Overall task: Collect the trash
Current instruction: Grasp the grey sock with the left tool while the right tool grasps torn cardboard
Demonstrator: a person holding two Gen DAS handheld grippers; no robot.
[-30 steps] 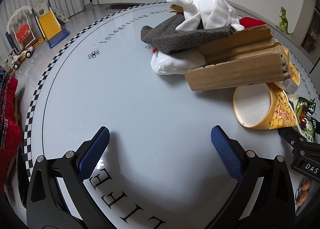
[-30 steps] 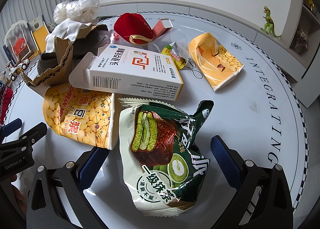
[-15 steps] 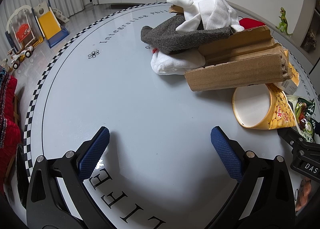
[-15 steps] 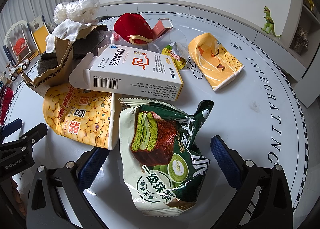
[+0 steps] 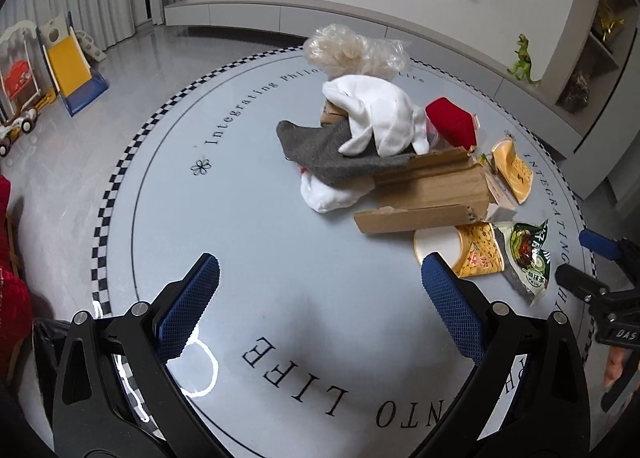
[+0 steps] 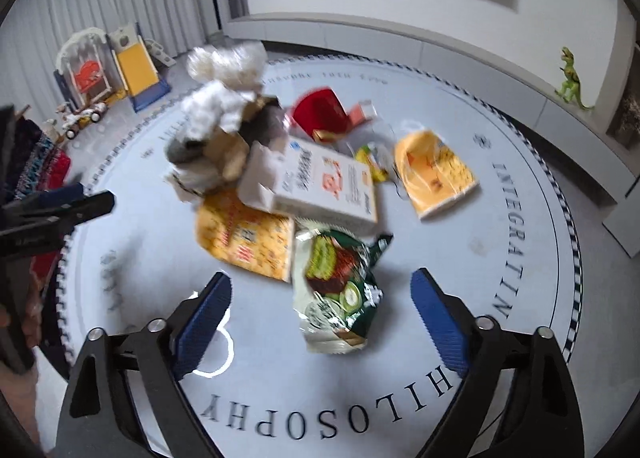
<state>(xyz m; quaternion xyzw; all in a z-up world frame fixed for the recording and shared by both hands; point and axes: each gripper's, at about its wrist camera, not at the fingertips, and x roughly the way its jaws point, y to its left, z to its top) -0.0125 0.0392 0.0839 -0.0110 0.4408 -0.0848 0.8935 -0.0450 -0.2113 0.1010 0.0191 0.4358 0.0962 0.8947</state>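
Both grippers have lifted away from the round table (image 5: 168, 218), so the litter looks smaller. At the bottom of its view the right gripper (image 6: 320, 314) is closing, jaws wide and empty, the green snack wrapper (image 6: 340, 290) beneath untouched. The left gripper (image 5: 320, 298) gapes empty. Further up, the cardboard box (image 5: 432, 194) and cloths wait; collecting hasn't started.

a toy slide (image 5: 70, 58) and green dinosaur (image 5: 523, 60) flank the round rug (image 5: 180, 194).
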